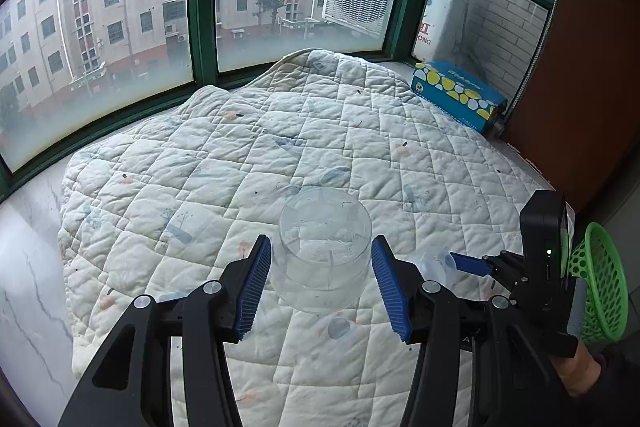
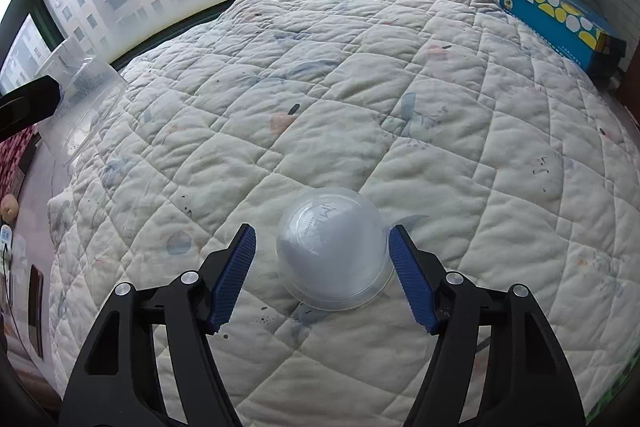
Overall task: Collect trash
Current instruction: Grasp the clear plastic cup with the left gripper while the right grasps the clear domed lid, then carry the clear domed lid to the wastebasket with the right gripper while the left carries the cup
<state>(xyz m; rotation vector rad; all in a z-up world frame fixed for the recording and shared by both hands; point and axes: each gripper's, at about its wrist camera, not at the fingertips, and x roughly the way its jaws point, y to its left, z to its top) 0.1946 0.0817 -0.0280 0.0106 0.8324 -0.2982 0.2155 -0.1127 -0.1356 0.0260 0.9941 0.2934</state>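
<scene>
A clear plastic tub stands upside down on the quilt, between the blue pads of my left gripper. The jaws are wide and do not press it. A frosted plastic cup lies upside down on the quilt between the pads of my right gripper, which is open; its right pad is close to the cup's rim. The right gripper also shows in the left wrist view, beside that cup. The clear tub also shows at the left edge of the right wrist view.
A white quilted blanket covers the window ledge. A blue tissue box sits at the far right corner. A green mesh basket hangs off the right edge. Green-framed windows run along the back.
</scene>
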